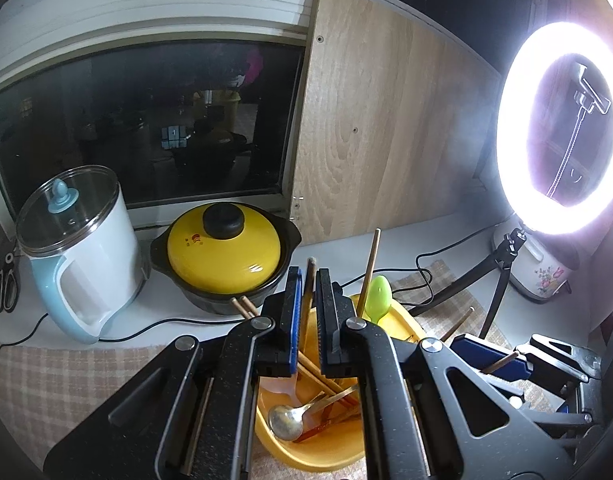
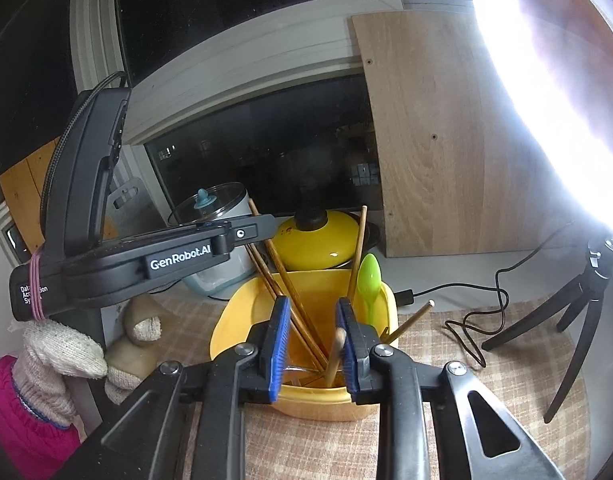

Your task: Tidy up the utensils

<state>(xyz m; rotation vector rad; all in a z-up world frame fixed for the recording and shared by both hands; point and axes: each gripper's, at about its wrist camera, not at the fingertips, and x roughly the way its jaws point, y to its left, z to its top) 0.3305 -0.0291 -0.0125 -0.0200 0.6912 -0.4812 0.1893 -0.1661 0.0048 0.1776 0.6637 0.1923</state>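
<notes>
Left wrist view: the left gripper (image 1: 311, 280) was clamped on a single chopstick (image 1: 309, 292), which stood upright between its pads above the yellow tub (image 1: 330, 456). Inside the tub lay a metal spoon (image 1: 285, 420) and several loose chopsticks, with a green spoon (image 1: 377, 294) leaning on the far rim and another chopstick propped beside it. A yellow-lidded pot (image 1: 224, 250) sat just behind the tub, a white kettle (image 1: 80, 252) further left, scissors (image 1: 4, 284) at the far left edge. The right gripper (image 1: 490, 354) showed low at the right, a stick between its blue pads. Right wrist view: the right gripper (image 2: 312, 336) had its jaws parted over the near side of the tub (image 2: 242, 312); a chopstick (image 2: 334, 354) leaned against the right-hand pad and down into the tub, no longer pinched, so I judged this one to be released into the tub. One stray chopstick (image 2: 412, 318) lay outside on the checked cloth (image 2: 446, 340), its tip by the tub's right wall. The left tool's body crossed the left of this view, held by a gloved hand (image 2: 58, 352). Doing the step well probably meant opening fully before pulling back, so the pad did not drag the stick out, then lowering the left stick tip-first among the others. Room was tight: the two tools shared one opening, leaning sticks crossed it, the pot crowded the far rim. A cable (image 2: 470, 320) and a tripod leg (image 2: 546, 320) occupied the right; the near cloth looked freest.
</notes>
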